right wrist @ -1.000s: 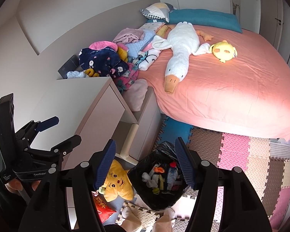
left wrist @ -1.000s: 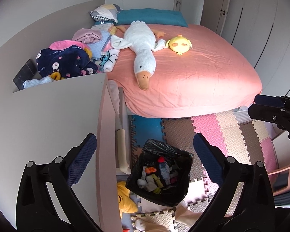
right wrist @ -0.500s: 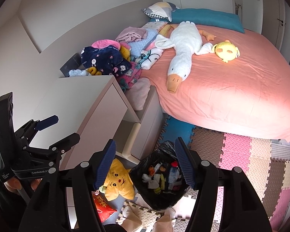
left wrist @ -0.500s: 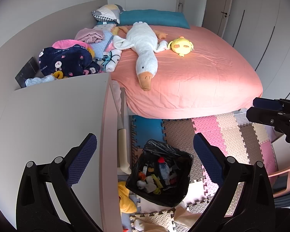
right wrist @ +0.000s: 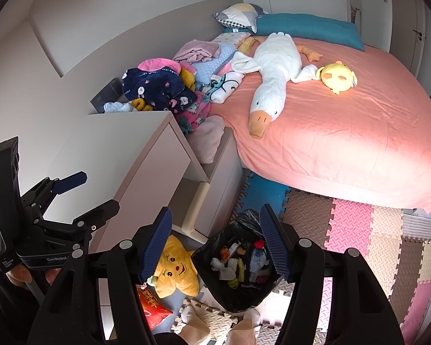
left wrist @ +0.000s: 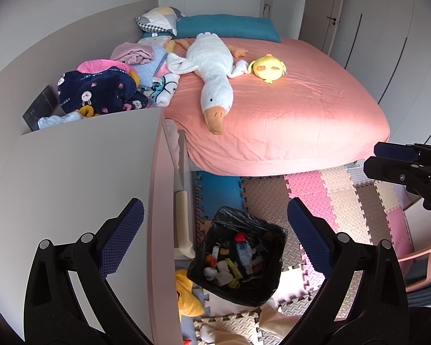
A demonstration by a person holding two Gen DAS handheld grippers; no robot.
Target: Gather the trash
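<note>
i'm holding both empty: left hand-held gripper [left wrist: 215, 230] and right hand-held gripper [right wrist: 215, 243] gaping above the black trash bag [right wrist: 238, 261], mouth upward, sitting on foam mats [right wrist: 350, 224] beside a star plush [right wrist: 173, 270] and cabinet [right wrist: 135, 155].

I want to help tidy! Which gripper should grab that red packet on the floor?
Right, probably. The red packet lies just below the right hand-held gripper, beside the yellow star toy; the left hand-held gripper view barely shows it.

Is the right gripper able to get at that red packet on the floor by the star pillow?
Probably yes: the right gripper is open and empty, and the red packet lies uncovered beside the star pillow, below it.
</note>
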